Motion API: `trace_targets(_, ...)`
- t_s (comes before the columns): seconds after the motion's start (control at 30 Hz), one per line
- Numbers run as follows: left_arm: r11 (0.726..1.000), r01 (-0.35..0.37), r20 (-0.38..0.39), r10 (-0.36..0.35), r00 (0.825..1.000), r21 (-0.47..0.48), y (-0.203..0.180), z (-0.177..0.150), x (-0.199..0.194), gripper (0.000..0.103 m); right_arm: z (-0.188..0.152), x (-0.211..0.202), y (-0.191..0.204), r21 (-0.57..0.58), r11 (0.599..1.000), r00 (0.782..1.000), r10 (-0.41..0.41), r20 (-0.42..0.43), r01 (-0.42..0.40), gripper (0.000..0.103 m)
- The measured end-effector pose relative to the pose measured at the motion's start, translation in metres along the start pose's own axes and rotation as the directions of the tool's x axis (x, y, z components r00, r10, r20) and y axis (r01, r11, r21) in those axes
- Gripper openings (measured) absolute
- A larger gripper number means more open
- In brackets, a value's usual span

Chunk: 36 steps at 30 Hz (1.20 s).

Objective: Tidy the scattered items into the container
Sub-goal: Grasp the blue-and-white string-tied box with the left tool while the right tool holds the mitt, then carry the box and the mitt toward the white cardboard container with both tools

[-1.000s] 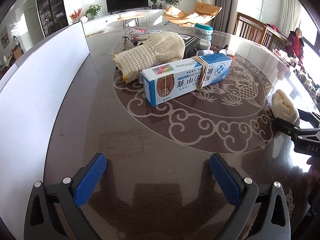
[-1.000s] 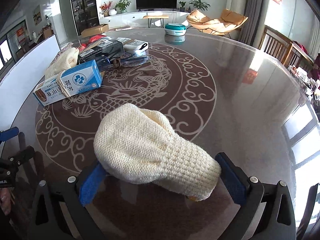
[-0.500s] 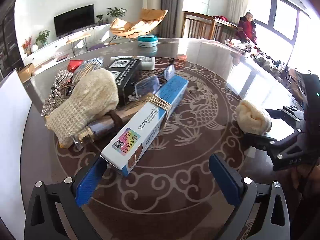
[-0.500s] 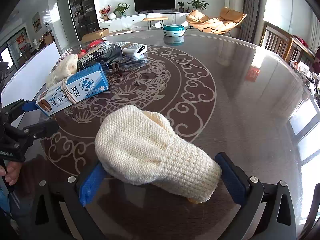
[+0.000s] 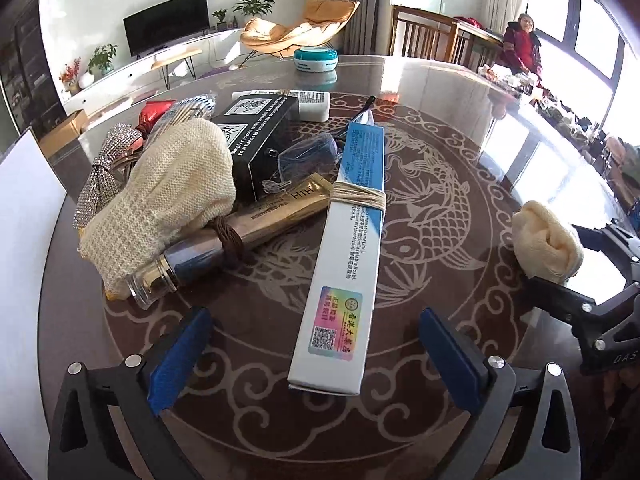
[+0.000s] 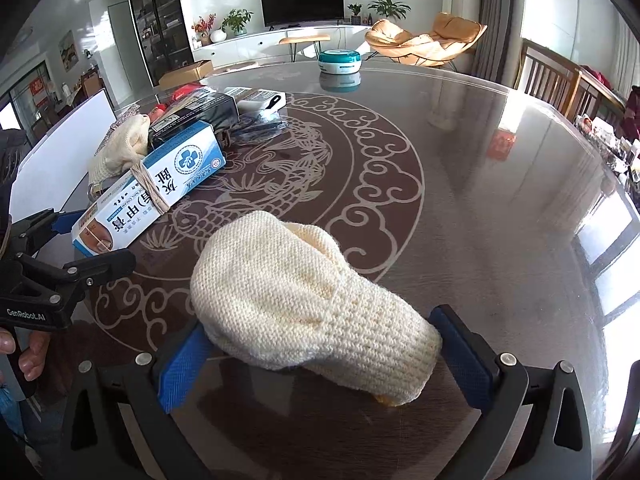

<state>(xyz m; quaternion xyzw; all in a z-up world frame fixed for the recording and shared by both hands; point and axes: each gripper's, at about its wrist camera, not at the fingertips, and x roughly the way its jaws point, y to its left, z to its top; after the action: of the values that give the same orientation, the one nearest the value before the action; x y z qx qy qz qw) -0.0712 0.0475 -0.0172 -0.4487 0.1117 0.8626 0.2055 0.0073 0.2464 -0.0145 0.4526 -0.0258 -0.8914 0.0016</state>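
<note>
Scattered items are lying on a round glossy table (image 6: 480, 184) bearing a koi and cloud pattern, in a living room with a television (image 6: 302, 3) and an orange lounge chair (image 6: 428, 38). Left gripper (image 5: 316, 356) is standing with jaws wide apart, gripping nothing; the near end of the blue-and-white box (image 5: 348, 256) is lying between its fingers. The box's long axis is running away from that camera. Right gripper (image 6: 320, 364) is straddling the cream knitted mitt (image 6: 304, 300); whether the pads are pressing it, cannot tell.
</note>
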Motion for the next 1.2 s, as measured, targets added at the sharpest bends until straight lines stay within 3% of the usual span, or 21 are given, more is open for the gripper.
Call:
trace_targets(0.13, 1.000, 0.010, -0.008, -0.010, 1.000, 0.009, -0.008, 0.012, 0.004, 0.103, 0.000, 0.000, 0.000, 0.003, 1.000, 1.000, -0.001, 0.002, 0.001, 0.103)
trace_targets(0.17, 1.000, 0.004, 0.004, -0.004, 1.000, 0.005, -0.009, 0.014, 0.003, 0.097, 0.000, -0.001, 0.000, 0.005, 1.000, 1.000, -0.002, 0.003, 0.002, 0.103)
trace_targets(0.2, 1.000, 0.000, 0.028, 0.000, 1.000, 0.000, -0.010, 0.015, 0.001, 0.071, 0.000, -0.001, -0.001, 0.008, 1.000, 1.000, -0.003, 0.005, 0.003, 0.103)
trace_targets(0.23, 1.000, -0.008, 0.044, 0.008, 0.999, -0.007, -0.010, 0.017, 0.000, 0.057, 0.001, -0.001, -0.002, 0.012, 1.000, 1.000, -0.003, 0.006, 0.003, 0.103)
trace_targets(0.27, 1.000, -0.016, 0.045, 0.017, 0.999, -0.020, -0.009, 0.018, 0.000, 0.030, 0.001, -0.001, -0.002, 0.017, 1.000, 1.000, -0.002, 0.007, 0.002, 0.103)
trace_targets(0.3, 0.999, -0.012, 0.042, 0.014, 0.999, -0.038, -0.007, 0.020, 0.000, 0.022, 0.001, -0.001, -0.003, 0.020, 1.000, 1.000, 0.000, 0.007, 0.000, 0.103)
trace_targets(0.43, 0.991, -0.059, 0.052, 0.066, 0.996, -0.120, -0.002, -0.001, -0.011, 0.022, 0.001, -0.001, -0.003, 0.020, 1.000, 1.000, 0.003, 0.009, -0.003, 0.103)
trace_targets(0.57, 0.971, -0.133, 0.048, 0.145, 0.988, -0.198, 0.012, -0.042, -0.038, 0.022, 0.001, -0.001, -0.003, 0.024, 1.000, 1.000, 0.011, 0.012, -0.011, 0.103)
trace_targets(0.73, 0.940, -0.168, 0.058, 0.194, 0.979, -0.298, 0.042, -0.088, -0.064, 0.022, 0.001, -0.001, -0.003, 0.020, 0.999, 0.999, 0.039, 0.019, -0.040, 0.103)
trace_targets(0.8, 0.931, -0.151, 0.064, 0.182, 0.981, -0.334, 0.053, -0.093, -0.067, 0.023, 0.001, -0.002, -0.003, 0.016, 0.997, 0.996, 0.080, 0.027, -0.080, 0.103)
trace_targets(0.87, 0.928, -0.138, 0.070, 0.173, 0.982, -0.347, 0.058, -0.093, -0.066, 0.028, 0.000, -0.008, -0.004, 0.004, 0.984, 0.982, 0.180, 0.056, -0.181, 0.103)
trace_targets(0.9, 0.929, -0.136, 0.070, 0.170, 0.983, -0.345, 0.057, -0.092, -0.064, 0.039, -0.002, -0.014, -0.005, -0.010, 0.967, 0.963, 0.255, 0.088, -0.255, 0.103)
trace_targets(0.93, 0.931, -0.134, 0.069, 0.167, 0.984, -0.340, 0.056, -0.090, -0.062, 0.060, -0.004, -0.022, -0.006, -0.030, 0.947, 0.940, 0.320, 0.122, -0.318, 0.103)
trace_targets(1.0, 0.930, -0.167, 0.034, 0.188, 0.982, -0.327, 0.053, -0.085, -0.055, 0.089, -0.009, -0.034, -0.007, -0.073, 0.916, 0.903, 0.401, 0.153, -0.395, 0.103)
trace_targets(1.1, 0.932, -0.206, 0.005, 0.217, 0.976, -0.300, 0.048, -0.082, -0.050, 0.091, -0.013, -0.038, 0.002, -0.134, 0.865, 0.860, 0.498, 0.109, -0.484, 0.103)
trace_targets(1.2, 0.935, -0.211, -0.009, 0.217, 0.976, -0.286, 0.047, -0.083, -0.047, 0.101, -0.015, -0.039, 0.011, -0.154, 0.887, 0.884, 0.454, 0.110, -0.436, 0.103)
